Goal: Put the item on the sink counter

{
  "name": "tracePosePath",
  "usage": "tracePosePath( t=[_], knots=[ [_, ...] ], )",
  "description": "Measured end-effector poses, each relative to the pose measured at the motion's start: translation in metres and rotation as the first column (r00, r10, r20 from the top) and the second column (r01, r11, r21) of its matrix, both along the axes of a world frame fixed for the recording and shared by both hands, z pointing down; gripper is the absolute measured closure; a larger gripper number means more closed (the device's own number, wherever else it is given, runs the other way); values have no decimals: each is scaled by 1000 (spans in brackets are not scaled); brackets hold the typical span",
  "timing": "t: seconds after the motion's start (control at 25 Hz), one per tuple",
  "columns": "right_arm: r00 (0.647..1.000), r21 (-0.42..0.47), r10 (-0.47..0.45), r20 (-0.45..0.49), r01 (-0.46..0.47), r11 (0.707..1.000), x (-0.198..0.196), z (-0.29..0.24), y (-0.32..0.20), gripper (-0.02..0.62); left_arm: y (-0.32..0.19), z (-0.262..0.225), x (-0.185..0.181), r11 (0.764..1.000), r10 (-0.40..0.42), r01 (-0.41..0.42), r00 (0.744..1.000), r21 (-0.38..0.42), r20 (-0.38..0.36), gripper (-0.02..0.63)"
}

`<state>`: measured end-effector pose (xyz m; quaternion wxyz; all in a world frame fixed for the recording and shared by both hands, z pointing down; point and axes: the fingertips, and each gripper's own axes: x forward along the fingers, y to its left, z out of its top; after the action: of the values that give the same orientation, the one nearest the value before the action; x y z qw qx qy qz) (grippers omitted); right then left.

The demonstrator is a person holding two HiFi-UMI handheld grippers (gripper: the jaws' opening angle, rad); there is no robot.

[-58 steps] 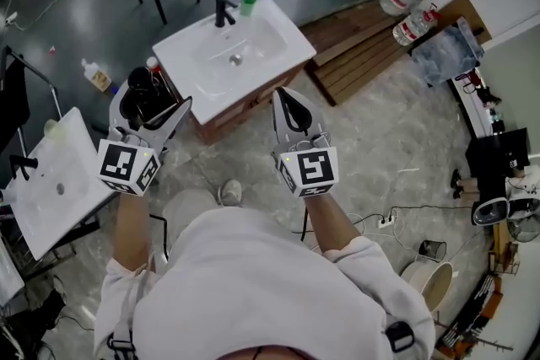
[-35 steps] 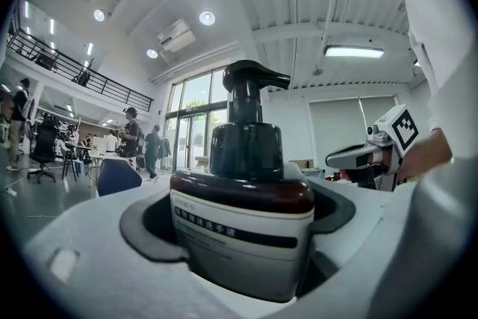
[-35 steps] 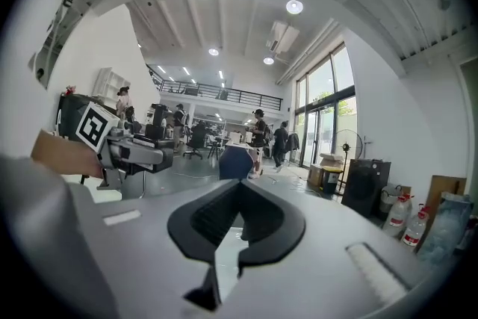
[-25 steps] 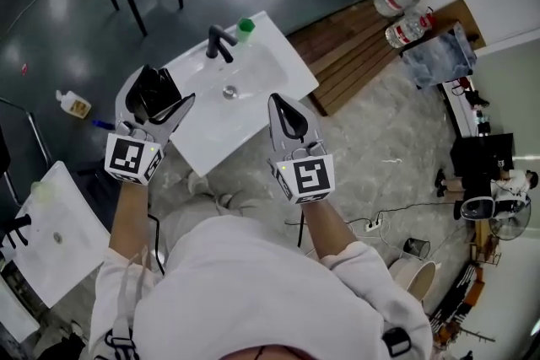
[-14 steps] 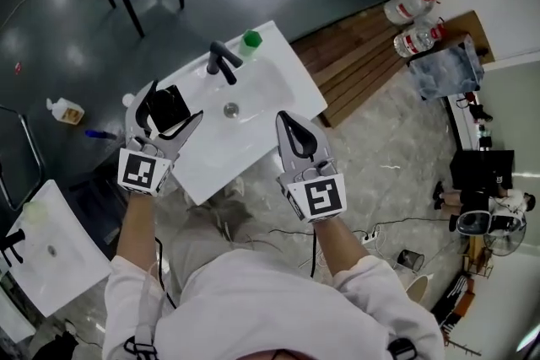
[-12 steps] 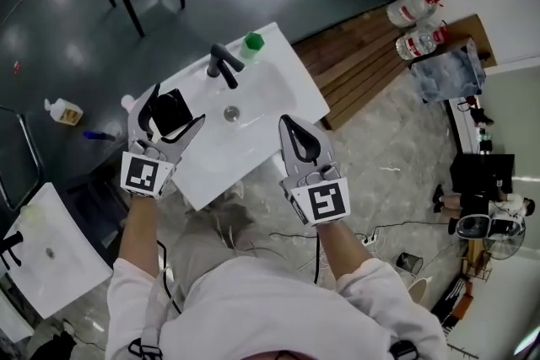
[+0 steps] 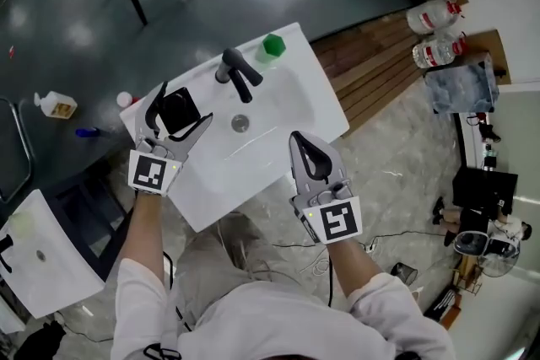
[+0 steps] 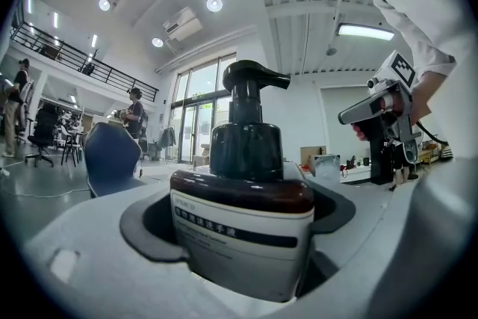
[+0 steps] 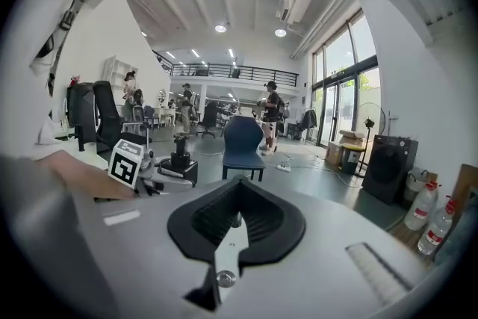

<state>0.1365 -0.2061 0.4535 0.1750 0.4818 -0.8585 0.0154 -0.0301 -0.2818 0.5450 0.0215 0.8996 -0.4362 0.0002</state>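
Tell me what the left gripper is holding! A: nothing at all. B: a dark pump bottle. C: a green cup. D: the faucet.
B: the left gripper has its jaws closed around the dark pump bottle, seen upright between them with its white label facing the camera.

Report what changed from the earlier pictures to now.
The left gripper carried the pump bottle from beside the sink counter to over its left corner; the right gripper advanced over the front edge. Same: bottle gripped, right gripper shut and empty.
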Motion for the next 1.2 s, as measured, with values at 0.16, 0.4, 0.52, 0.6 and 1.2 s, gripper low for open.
tracePosePath(
  t=[0.16,0.4,0.52,0.6,1.2],
  knots=[
    [1000,-28,-13,-22,13,1000,6,29,-11,592,-17,32,3,1000,-9,9,1000,-11,-3,144],
    [999,-52,-30,-33,29,998,8,54,-27,592,-31,68,2,998,-42,42,999,-36,-1,144],
    [999,-61,-27,-17,26,998,7,62,-34,592,-37,85,4,998,-53,54,998,-36,24,144],
    [1000,-68,-27,-5,26,997,7,67,-37,592,-39,95,6,997,-62,63,997,-40,43,146],
    [999,-82,-39,-2,38,996,25,86,-55,592,-57,149,27,976,-18,66,974,-209,226,147]
  ],
)
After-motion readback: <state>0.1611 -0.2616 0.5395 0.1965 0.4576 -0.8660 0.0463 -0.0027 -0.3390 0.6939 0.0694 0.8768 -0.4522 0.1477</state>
